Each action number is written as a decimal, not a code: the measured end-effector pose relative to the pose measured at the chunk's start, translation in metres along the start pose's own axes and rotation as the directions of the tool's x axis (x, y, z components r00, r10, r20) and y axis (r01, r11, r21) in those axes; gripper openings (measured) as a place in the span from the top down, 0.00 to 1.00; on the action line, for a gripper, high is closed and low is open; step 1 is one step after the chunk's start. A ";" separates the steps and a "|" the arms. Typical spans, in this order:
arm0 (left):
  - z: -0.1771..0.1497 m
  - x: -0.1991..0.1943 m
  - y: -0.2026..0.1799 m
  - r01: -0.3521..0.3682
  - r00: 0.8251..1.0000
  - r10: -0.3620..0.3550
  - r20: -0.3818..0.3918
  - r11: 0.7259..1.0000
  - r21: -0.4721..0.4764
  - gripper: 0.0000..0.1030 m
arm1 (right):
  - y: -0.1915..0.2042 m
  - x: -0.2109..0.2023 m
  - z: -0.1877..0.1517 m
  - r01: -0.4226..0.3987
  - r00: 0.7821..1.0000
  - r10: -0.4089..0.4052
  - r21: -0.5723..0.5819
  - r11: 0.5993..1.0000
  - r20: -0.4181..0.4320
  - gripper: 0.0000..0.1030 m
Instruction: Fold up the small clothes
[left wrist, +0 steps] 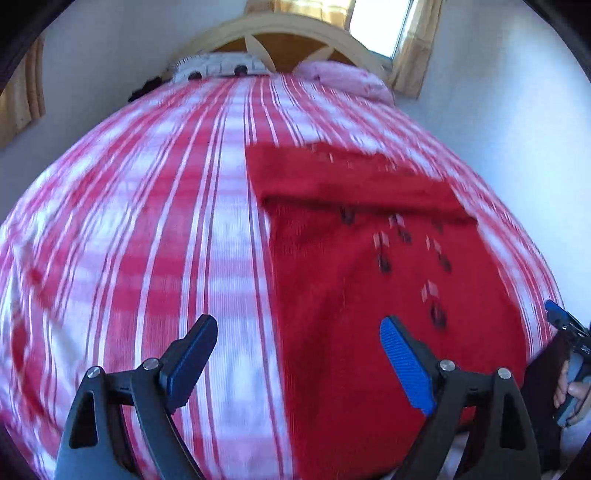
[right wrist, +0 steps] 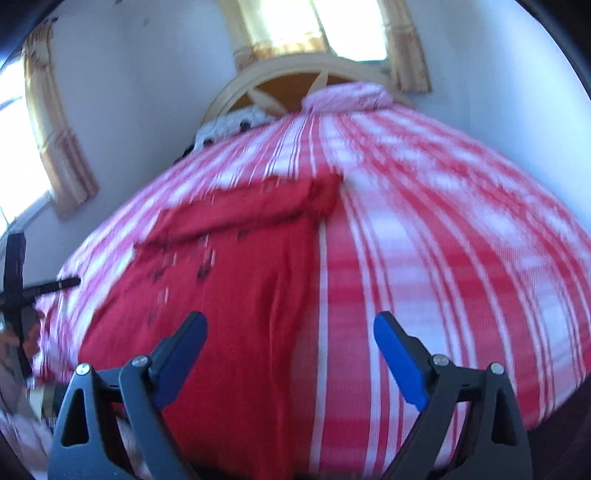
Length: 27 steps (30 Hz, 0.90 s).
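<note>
While both views are motion-blurred, my left gripper point(left wrist: 299, 354) and right gripper point(right wrist: 291, 350) each show jaws spread wide, gripping nothing. Between them the red garment point(left wrist: 369, 295) lies flat on the red-and-white checked bedspread point(left wrist: 147, 221), its far edge apparently folded over. Pillows point(left wrist: 343, 77) lie at the far end.

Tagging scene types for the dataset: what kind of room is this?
Almost certainly a bedroom. A bed with a red-and-white striped bedspread fills both views, with a wooden headboard and pillows at the far end. A curtained window sits behind it. A red garment lies spread on the bed.
</note>
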State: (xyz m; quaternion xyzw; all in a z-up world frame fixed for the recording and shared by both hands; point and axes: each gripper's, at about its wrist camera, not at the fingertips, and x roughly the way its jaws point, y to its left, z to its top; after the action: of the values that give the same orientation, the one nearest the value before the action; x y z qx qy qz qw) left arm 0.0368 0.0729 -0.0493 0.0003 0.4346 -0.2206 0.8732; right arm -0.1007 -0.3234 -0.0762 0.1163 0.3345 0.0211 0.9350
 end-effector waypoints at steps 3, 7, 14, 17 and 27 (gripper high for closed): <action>-0.030 -0.004 -0.008 0.029 0.999 -0.028 -0.029 0.998 0.052 0.12 | 0.001 0.000 -0.029 -0.017 0.998 0.017 0.001 1.000 -0.068 0.26; -0.065 -0.004 -0.024 0.040 0.998 -0.035 -0.045 0.991 0.125 0.12 | 0.003 0.006 -0.051 -0.057 0.988 0.060 0.025 0.998 -0.143 0.44; -0.089 0.008 -0.038 0.013 0.996 0.002 -0.095 0.987 0.162 0.12 | 0.010 0.010 -0.063 -0.056 0.983 0.058 0.012 0.998 -0.173 0.43; -0.092 0.010 -0.046 -0.071 0.991 0.093 -0.097 0.974 0.214 0.12 | 0.020 0.010 -0.068 -0.069 0.981 0.061 -0.034 0.997 -0.186 0.54; -0.097 0.014 -0.048 -0.094 0.984 0.124 -0.130 0.972 0.216 0.12 | 0.023 0.008 -0.076 -0.060 0.976 0.051 -0.035 0.998 -0.212 0.56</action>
State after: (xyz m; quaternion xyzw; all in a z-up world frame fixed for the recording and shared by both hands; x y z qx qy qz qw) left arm -0.0485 0.0427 -0.1107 0.1316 0.4697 -0.2159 0.8458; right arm -0.1413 -0.2841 -0.1331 0.1033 0.4280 0.0665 0.8954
